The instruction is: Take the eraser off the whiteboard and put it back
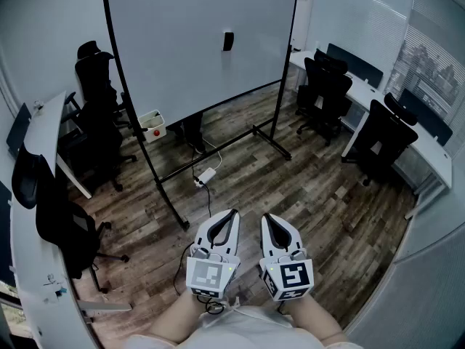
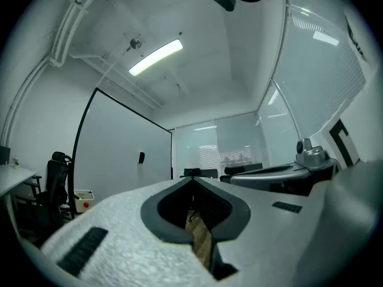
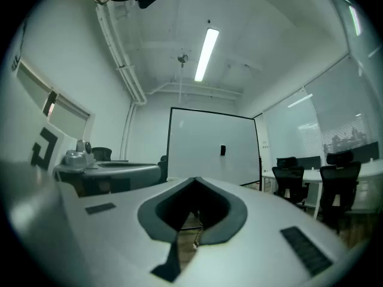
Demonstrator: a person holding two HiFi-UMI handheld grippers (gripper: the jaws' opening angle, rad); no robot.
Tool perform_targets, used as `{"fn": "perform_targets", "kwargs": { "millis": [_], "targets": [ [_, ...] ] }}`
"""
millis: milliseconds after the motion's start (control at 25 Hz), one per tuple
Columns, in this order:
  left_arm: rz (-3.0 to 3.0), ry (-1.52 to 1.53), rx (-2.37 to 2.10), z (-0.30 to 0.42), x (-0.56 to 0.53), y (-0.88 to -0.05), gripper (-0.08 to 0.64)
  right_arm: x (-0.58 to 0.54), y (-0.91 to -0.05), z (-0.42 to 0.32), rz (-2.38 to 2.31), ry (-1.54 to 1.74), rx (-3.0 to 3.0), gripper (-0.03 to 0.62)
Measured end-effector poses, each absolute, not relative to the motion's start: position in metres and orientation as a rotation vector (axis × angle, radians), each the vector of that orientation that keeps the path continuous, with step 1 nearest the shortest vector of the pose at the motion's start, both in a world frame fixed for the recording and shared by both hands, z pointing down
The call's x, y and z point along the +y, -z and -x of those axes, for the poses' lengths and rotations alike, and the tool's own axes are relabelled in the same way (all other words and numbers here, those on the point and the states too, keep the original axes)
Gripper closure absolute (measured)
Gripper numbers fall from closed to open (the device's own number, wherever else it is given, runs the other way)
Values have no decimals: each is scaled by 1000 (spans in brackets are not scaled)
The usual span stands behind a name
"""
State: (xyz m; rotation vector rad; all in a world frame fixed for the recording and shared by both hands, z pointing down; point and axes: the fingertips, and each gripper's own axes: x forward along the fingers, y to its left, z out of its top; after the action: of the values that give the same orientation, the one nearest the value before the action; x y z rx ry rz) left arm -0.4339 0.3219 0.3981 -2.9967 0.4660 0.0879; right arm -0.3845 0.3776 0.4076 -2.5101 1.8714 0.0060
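The eraser (image 1: 228, 41) sits high on the whiteboard (image 1: 182, 49), a small dark block well apart from both claws, which are held low and close to the person's body. The left claw (image 1: 228, 217) and the right claw (image 1: 269, 219) each have their jaws pressed together with nothing between them, so the first risk is reaching the board with a closed claw and knocking the eraser off instead of gripping it; the jaws need to part before contact. The eraser probably clings by a magnet, so a shallow or crooked pinch could let it slide and drop to the floor (image 1: 312, 195). The board stands on a thin frame, and a hard push while pulling or replacing the eraser could make it rock or shift. On the way there, a power strip (image 1: 205, 175) and its cable lie on the floor just in front of the frame's foot (image 1: 272, 140), an easy thing to trip on while eyes are on the board.
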Motion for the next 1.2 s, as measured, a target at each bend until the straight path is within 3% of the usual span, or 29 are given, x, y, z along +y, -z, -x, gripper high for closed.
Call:
{"fn": "perform_targets", "kwargs": {
  "millis": [840, 1200],
  "targets": [
    [3069, -66, 510, 485, 271, -420, 543, 337, -422, 429, 2497, -5, 1868, 565],
    [3114, -20, 538, 466, 239, -448, 543, 308, -444, 410, 2492, 32, 1913, 565]
  ]
}}
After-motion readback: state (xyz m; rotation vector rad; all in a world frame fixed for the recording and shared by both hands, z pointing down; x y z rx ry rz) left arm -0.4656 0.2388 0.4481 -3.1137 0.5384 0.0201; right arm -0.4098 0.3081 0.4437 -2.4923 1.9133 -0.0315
